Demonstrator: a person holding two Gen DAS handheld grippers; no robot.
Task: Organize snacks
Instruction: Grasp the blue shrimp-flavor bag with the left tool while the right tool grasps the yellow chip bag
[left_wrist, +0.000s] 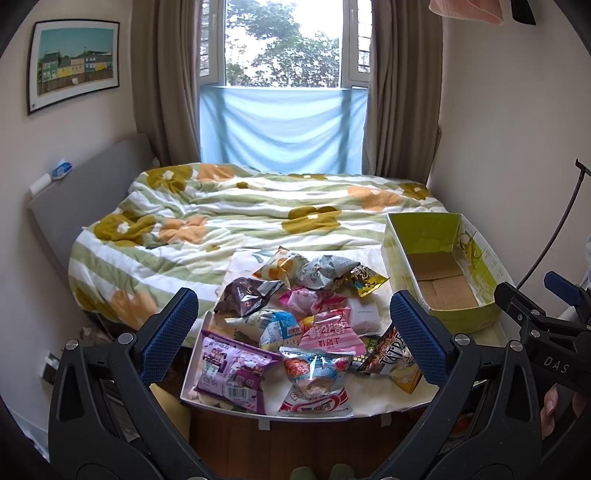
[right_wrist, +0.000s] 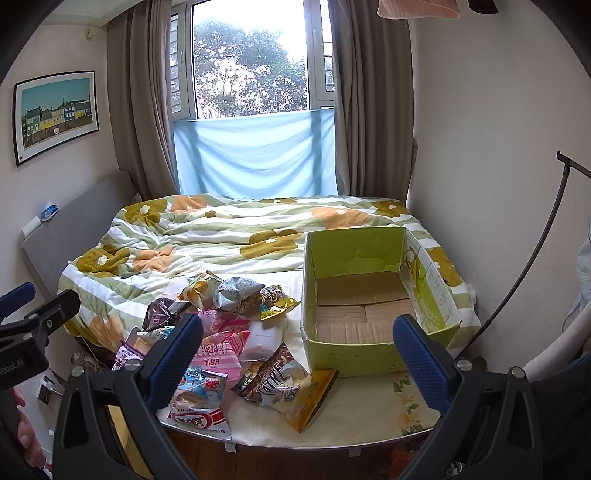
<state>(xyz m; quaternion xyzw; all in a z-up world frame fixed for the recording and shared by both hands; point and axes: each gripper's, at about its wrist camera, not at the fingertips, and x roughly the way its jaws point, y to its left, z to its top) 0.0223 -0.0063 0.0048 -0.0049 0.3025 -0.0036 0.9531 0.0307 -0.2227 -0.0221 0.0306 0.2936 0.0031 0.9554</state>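
Both claws wide, holding nothing, snacks just ahead.

My left claw (left_wrist: 293, 325) hangs right over the snack pile (left_wrist: 295, 325); my right claw (right_wrist: 297, 354) faces the empty green box (right_wrist: 347, 356), which sits right of the pile.

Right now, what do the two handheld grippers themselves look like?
Both match. The left gripper and right gripper have black plastic frames with triangular cutouts and silver pivot bolts, and two fingers faced with blue textured pads. White lettering marks the bodies, reading "DAS" on the right gripper's side in the left wrist view. No cables or sleeves show.
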